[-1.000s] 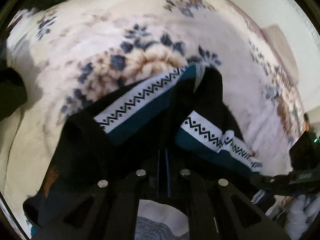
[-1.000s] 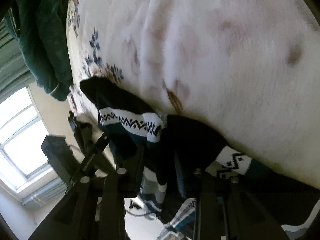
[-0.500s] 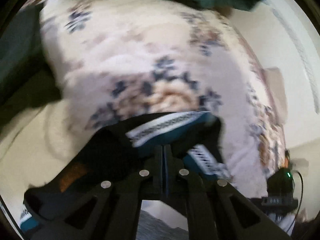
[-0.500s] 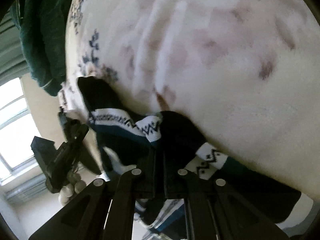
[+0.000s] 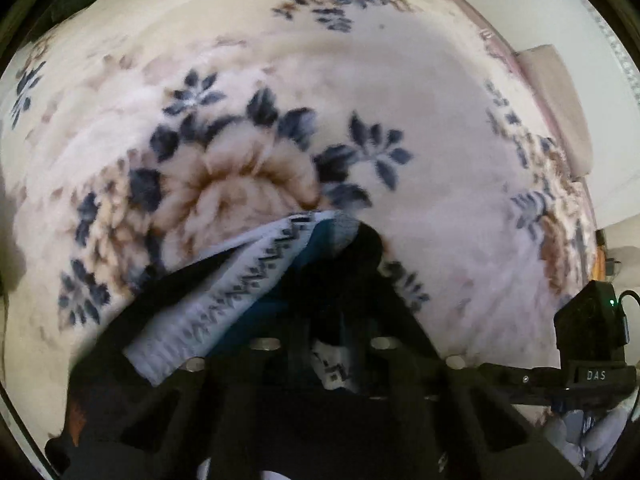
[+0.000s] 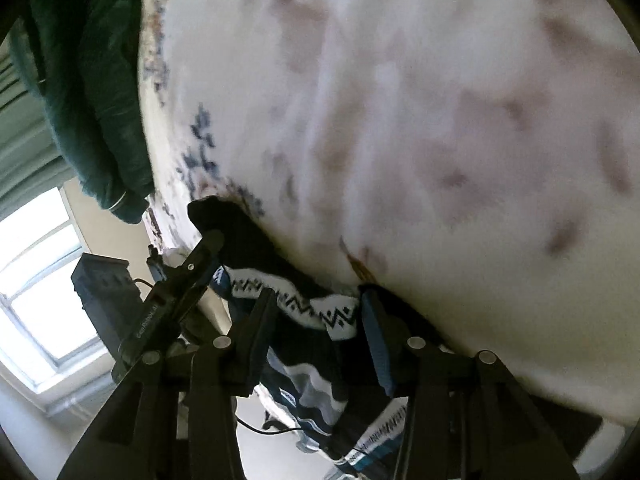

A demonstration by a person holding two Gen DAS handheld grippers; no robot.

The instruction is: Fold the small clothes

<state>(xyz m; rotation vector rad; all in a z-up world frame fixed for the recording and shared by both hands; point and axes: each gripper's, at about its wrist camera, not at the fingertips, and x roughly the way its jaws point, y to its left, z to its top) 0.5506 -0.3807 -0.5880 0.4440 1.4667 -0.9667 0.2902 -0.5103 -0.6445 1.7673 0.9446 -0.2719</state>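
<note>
Your left gripper (image 5: 320,320) pinches the dark patterned garment (image 5: 224,300) over the floral bed (image 5: 440,140), its jaws opening slightly; your right gripper (image 6: 316,320) jaws are opening around it. Fold unfinished.

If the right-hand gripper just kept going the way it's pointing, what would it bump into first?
Most likely the black patterned garment, which already lies between the right gripper's opening fingers. Just behind it is the pale floral blanket; depth is hard to judge through the fisheye lens.
</note>
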